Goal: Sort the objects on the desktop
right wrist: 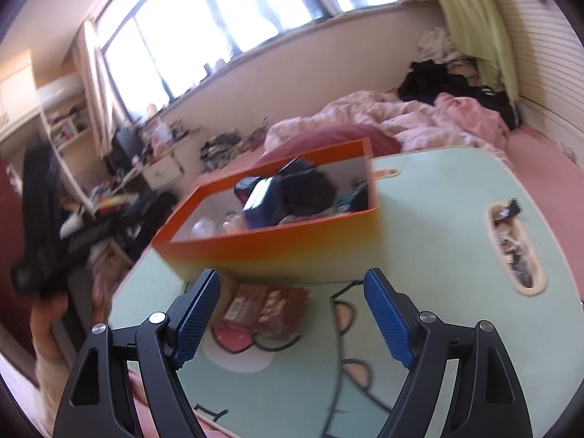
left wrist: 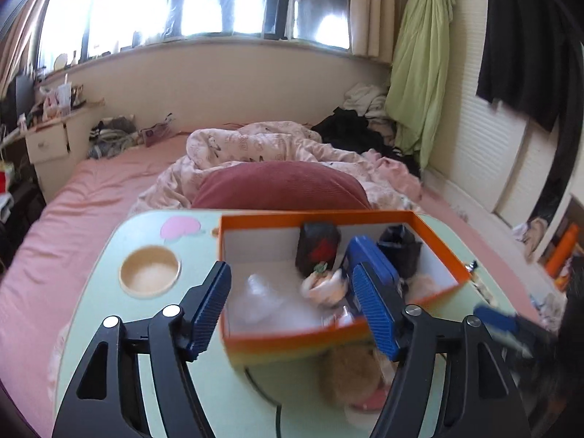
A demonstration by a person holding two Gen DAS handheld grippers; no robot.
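Left wrist view: the left tongs (left wrist: 292,310) are standing open in the lower middle of the frame, with nothing squeezed between the blue pads (left wrist: 210,310). They are hanging over the near edge of the orange box (left wrist: 292,341), which is sitting on the light green tabletop (left wrist: 95,328). Inside the box, a blue case (left wrist: 365,255) is leaning in the middle, a black pouch with a red mark (left wrist: 317,244) is standing behind it, and a clear plastic wrapper (left wrist: 262,292) is lying at the left. A fluffy tan toy (left wrist: 350,372) is lying on the tabletop just in front of the box, at the lower middle. A round cup hole (left wrist: 149,272) is sitting in the tabletop at the left. A dark red pillow (left wrist: 277,186) is lying on the pink bed (left wrist: 91,189) behind.

Right wrist view: the right tongs (right wrist: 292,317) are standing wide open at the bottom of the frame, holding nothing. Between the pads, a brown packet (right wrist: 266,304) is lying on the tabletop (right wrist: 438,219), just in front of the orange box (right wrist: 273,248). The box is sitting in the middle of the frame, full of dark things too blurry to tell apart. A long slot (right wrist: 514,248) with small bits in it is showing at the right.
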